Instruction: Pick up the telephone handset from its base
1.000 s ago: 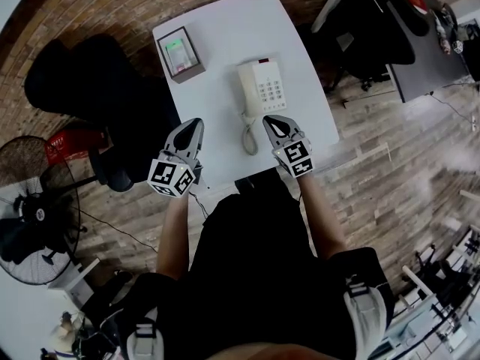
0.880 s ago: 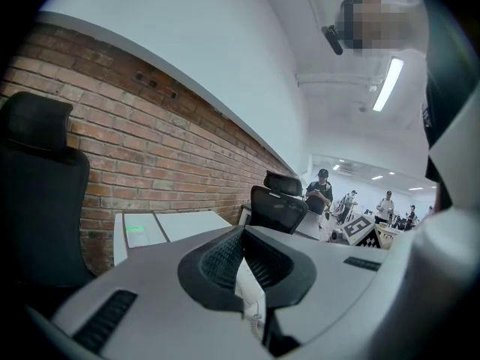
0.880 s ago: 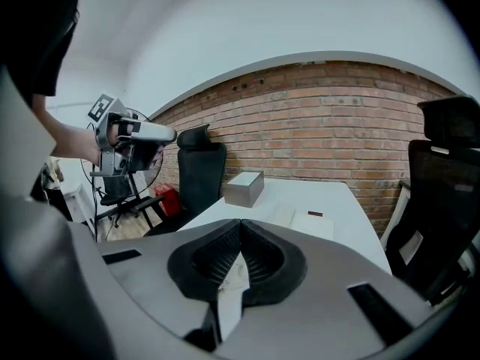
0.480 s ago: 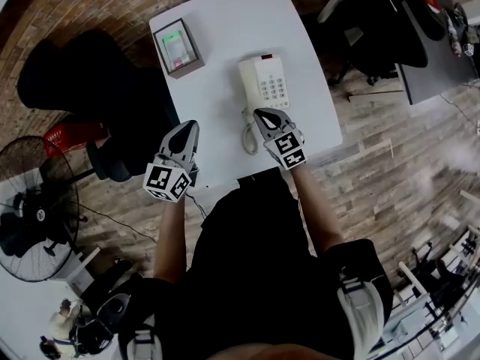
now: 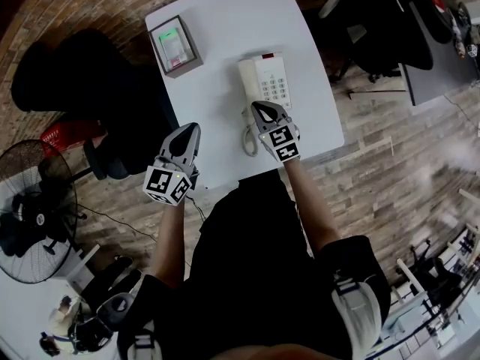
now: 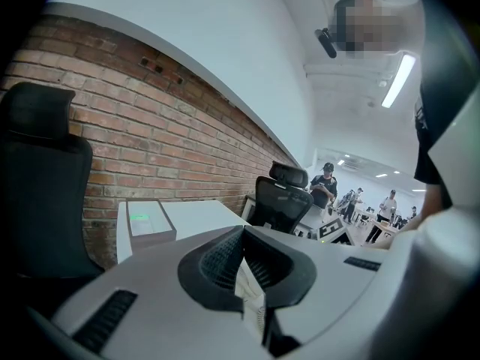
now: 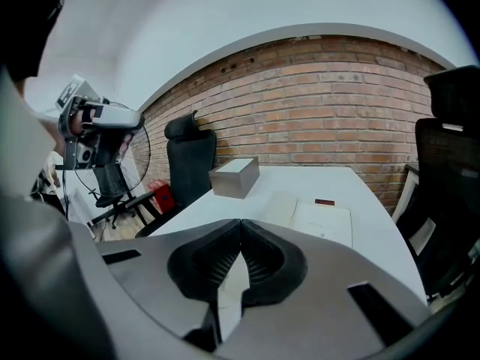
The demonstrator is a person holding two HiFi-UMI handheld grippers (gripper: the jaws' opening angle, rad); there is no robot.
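Right hand-held gripper (image 5: pixel 260 107), jaws together, empty, close to telephone handset (image 5: pixel 247 77)'s nearer end.

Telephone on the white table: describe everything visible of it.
The telephone is a cream, plastic-looking set lying flat on the white table. Its handset rests on the left side, beside a keypad; a red mark sits at the far edge. A coiled cord loops off the near end. The shut right gripper overlaps that end; contact unclear.
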